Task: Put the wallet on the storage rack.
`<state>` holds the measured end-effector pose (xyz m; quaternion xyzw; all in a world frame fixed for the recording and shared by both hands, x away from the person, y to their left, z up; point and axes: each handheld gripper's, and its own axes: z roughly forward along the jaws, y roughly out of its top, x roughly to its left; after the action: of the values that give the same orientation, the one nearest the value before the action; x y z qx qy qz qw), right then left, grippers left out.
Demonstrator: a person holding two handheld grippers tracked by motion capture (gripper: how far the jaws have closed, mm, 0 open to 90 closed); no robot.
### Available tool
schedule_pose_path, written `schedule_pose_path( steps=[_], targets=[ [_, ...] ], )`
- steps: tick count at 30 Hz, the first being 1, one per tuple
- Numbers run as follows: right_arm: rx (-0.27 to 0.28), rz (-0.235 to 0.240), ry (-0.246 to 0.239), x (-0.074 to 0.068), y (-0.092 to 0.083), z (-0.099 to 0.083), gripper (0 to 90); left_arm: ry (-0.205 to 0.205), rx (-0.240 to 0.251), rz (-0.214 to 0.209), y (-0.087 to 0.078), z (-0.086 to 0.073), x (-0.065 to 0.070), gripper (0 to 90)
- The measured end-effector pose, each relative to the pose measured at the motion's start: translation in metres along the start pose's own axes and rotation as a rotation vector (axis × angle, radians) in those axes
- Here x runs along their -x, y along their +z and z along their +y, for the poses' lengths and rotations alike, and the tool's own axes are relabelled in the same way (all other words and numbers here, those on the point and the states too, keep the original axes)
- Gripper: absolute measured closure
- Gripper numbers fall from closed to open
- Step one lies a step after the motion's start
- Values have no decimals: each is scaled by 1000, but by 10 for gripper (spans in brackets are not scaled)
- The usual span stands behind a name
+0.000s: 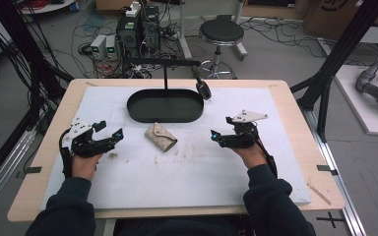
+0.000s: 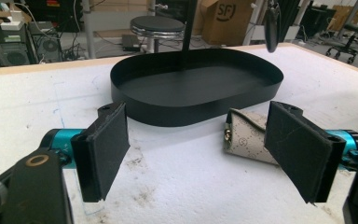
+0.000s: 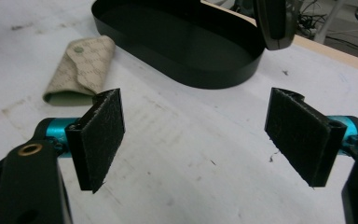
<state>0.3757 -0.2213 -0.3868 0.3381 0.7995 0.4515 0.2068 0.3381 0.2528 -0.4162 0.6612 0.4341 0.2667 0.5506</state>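
High view: I see the small beige pouch lying flat on the white mat of the table, just in front of the black oval tray and apart from it. My left tongs rest on the mat to the pouch's left, my right tongs well to its right, both pointing inward. In the left gripper view the jaws stand wide apart with nothing between them; the pouch lies beyond, partly behind one jaw. In the right gripper view the jaws are also spread, gripping nothing, with the pouch off to the side beside the tray.
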Motion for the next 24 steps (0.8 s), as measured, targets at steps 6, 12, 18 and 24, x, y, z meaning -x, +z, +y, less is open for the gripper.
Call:
schedule_pose_path(
  steps=[6,12,18,24],
  targets=[
    [-7,52,-16,-20,12,3,204,13,0,10,-3,1,2,219],
    [-29,109,-51,-42,31,7,204,10,-5,19,-2,1,1,220],
    [-67,156,-32,-56,57,9,204,8,-7,17,-2,1,-1,223],
    [-75,154,-16,-66,82,14,204,10,-4,13,-2,1,0,223]
  ],
)
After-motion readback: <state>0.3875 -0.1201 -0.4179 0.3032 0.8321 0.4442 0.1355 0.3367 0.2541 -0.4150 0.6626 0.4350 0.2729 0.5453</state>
